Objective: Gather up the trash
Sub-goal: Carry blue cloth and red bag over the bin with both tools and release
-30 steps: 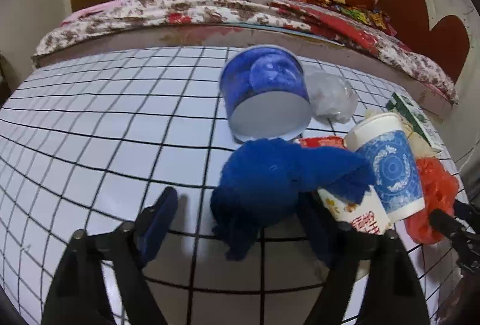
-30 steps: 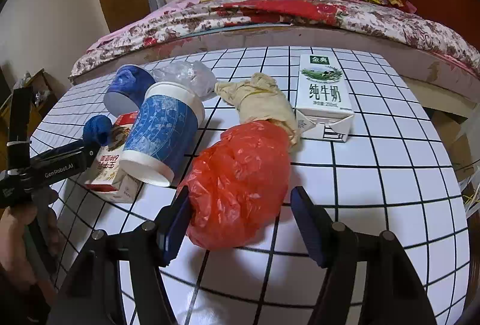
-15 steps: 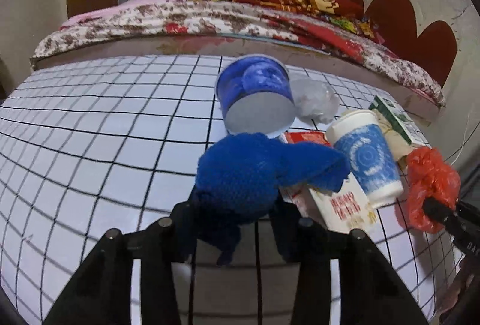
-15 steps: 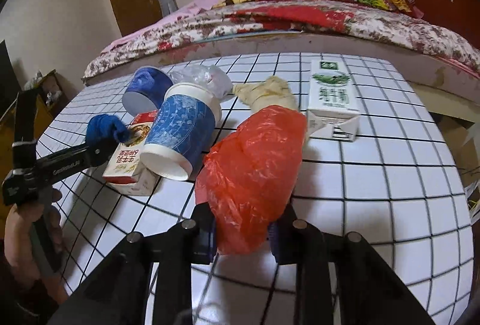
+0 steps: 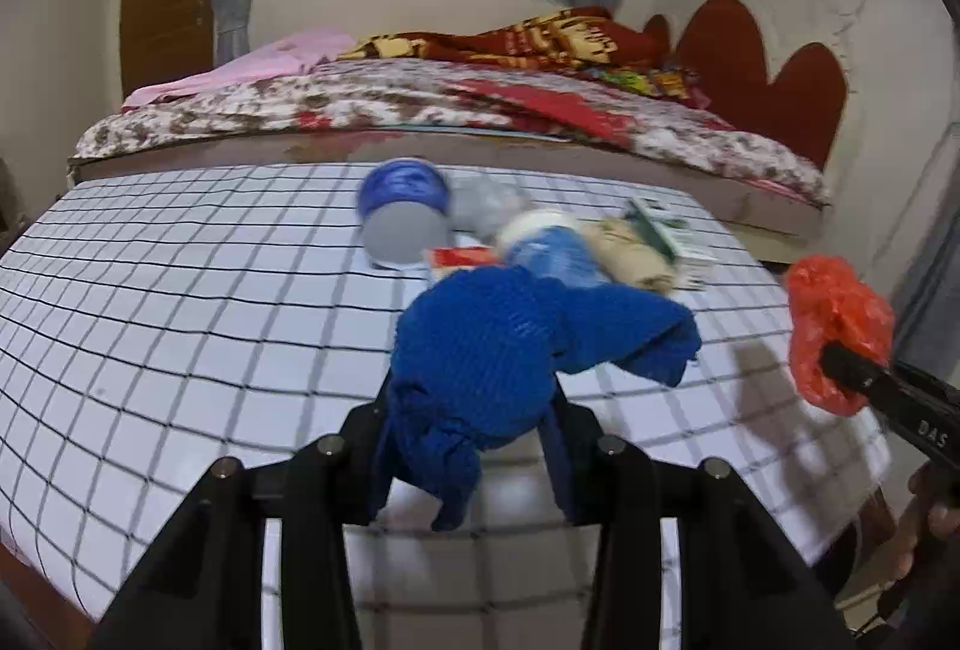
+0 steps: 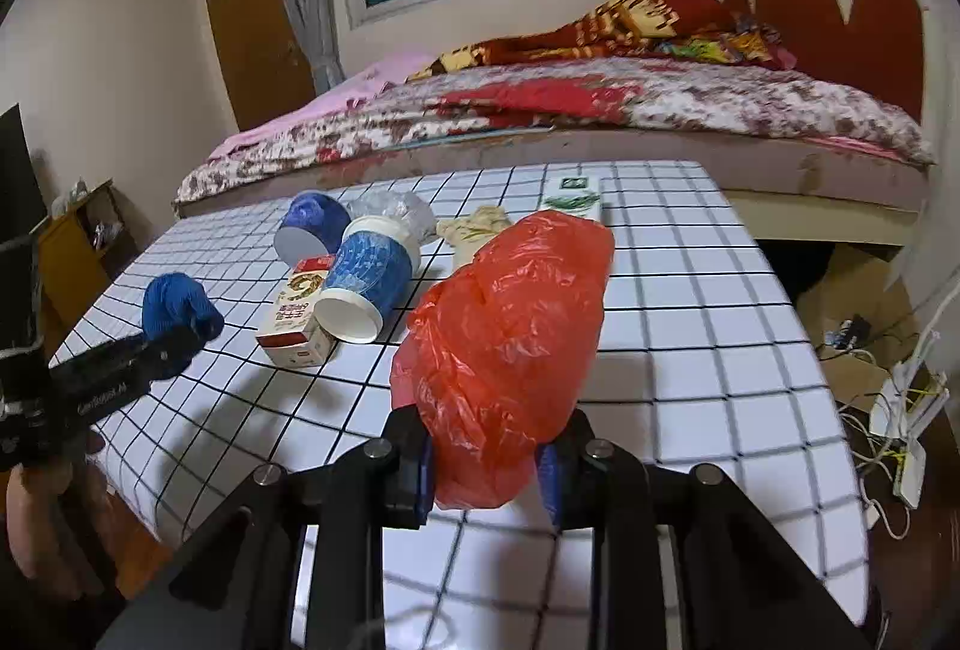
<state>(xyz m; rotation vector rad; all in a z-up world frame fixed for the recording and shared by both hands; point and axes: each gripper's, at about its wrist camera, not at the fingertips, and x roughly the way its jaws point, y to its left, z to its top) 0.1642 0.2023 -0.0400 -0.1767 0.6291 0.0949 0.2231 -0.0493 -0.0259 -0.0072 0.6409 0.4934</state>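
Note:
My left gripper is shut on a crumpled blue cloth and holds it above the checked table. It also shows in the right wrist view. My right gripper is shut on a red plastic bag, lifted off the table; the bag also shows in the left wrist view. On the table lie a blue-and-white paper cup, a red-and-white carton, a blue tub, a clear plastic wad, a beige rag and a green milk carton.
A bed with a flowered cover stands just behind the table. Cables and a power strip lie on the floor to the right. A wooden shelf stands at the left. The table's near edge is close below the grippers.
Both grippers have closed, the left on the blue cloth and the right on the red bag, and have lifted them up and back from the table.

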